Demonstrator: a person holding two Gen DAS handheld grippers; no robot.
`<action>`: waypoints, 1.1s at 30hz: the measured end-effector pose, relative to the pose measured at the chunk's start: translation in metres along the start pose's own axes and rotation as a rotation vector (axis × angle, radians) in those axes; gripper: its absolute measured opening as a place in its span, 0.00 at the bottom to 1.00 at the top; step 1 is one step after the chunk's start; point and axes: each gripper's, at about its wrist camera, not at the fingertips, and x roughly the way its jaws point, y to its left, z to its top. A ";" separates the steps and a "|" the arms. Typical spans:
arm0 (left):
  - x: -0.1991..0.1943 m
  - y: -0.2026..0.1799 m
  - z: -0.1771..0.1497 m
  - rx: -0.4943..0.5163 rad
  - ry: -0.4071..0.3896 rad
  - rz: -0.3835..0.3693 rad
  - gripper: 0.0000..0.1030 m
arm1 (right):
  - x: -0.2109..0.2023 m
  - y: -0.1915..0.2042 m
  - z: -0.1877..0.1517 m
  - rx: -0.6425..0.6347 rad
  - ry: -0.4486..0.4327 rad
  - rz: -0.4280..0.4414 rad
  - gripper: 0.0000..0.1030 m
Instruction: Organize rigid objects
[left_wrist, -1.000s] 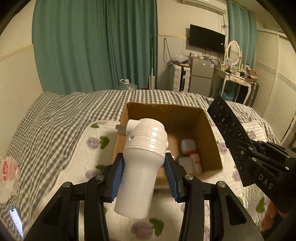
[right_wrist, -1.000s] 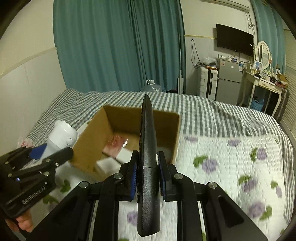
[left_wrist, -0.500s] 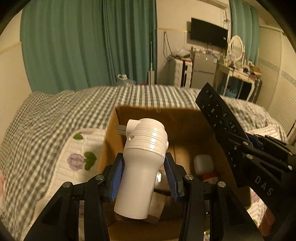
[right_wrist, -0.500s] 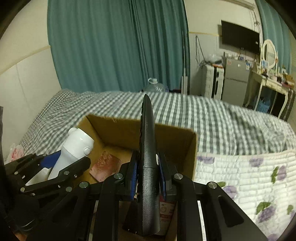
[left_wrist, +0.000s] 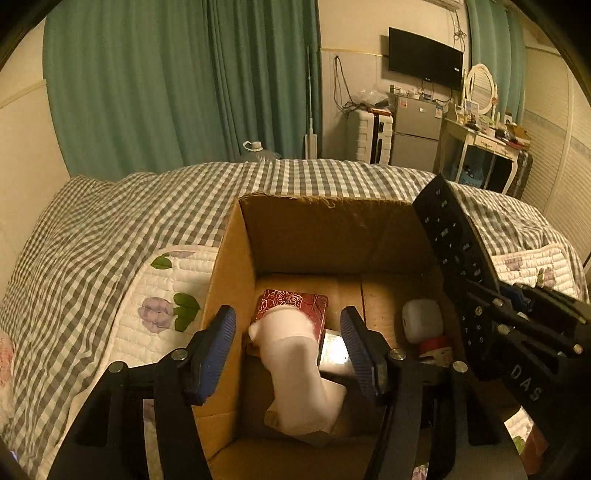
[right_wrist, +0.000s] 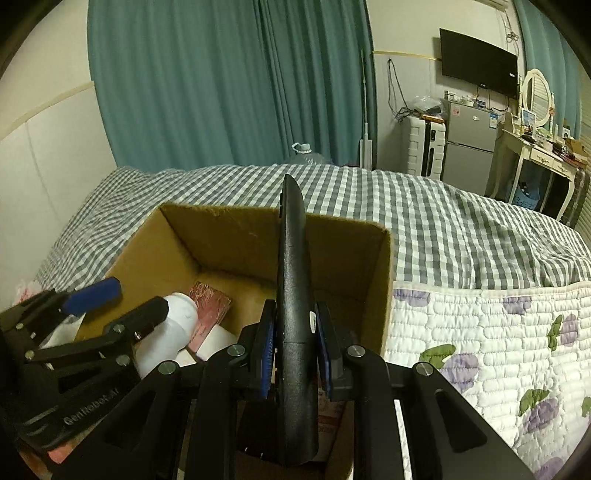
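An open cardboard box (left_wrist: 325, 229) stands on the bed; it also shows in the right wrist view (right_wrist: 236, 240). My left gripper (left_wrist: 288, 332) is open over the box. The white cylindrical device (left_wrist: 299, 373) lies inside below it, free of the pads, on a red patterned box (left_wrist: 291, 302); the device also shows in the right wrist view (right_wrist: 170, 332). My right gripper (right_wrist: 293, 332) is shut on a black remote control (right_wrist: 293, 295), held edge-up over the box's right side. The remote also shows in the left wrist view (left_wrist: 454, 236).
A small white bottle with a red band (left_wrist: 423, 325) lies in the box's right part. The bed has a grey checked cover (left_wrist: 110, 229) and a white floral quilt (right_wrist: 480, 332). Green curtains, a fridge and a dressing table stand beyond.
Both grippers moved forward over the box. My left gripper opened and the white device dropped into the box. The right gripper still holds the remote.
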 end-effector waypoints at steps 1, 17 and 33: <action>0.000 0.001 0.001 -0.002 0.000 -0.001 0.60 | 0.001 0.001 0.000 -0.001 0.004 0.002 0.18; -0.015 0.003 0.001 -0.015 -0.038 -0.053 0.60 | -0.023 -0.011 0.003 0.048 -0.071 -0.033 0.49; -0.131 -0.014 0.012 -0.014 -0.234 -0.016 0.71 | -0.155 -0.011 -0.009 0.039 -0.209 -0.141 0.82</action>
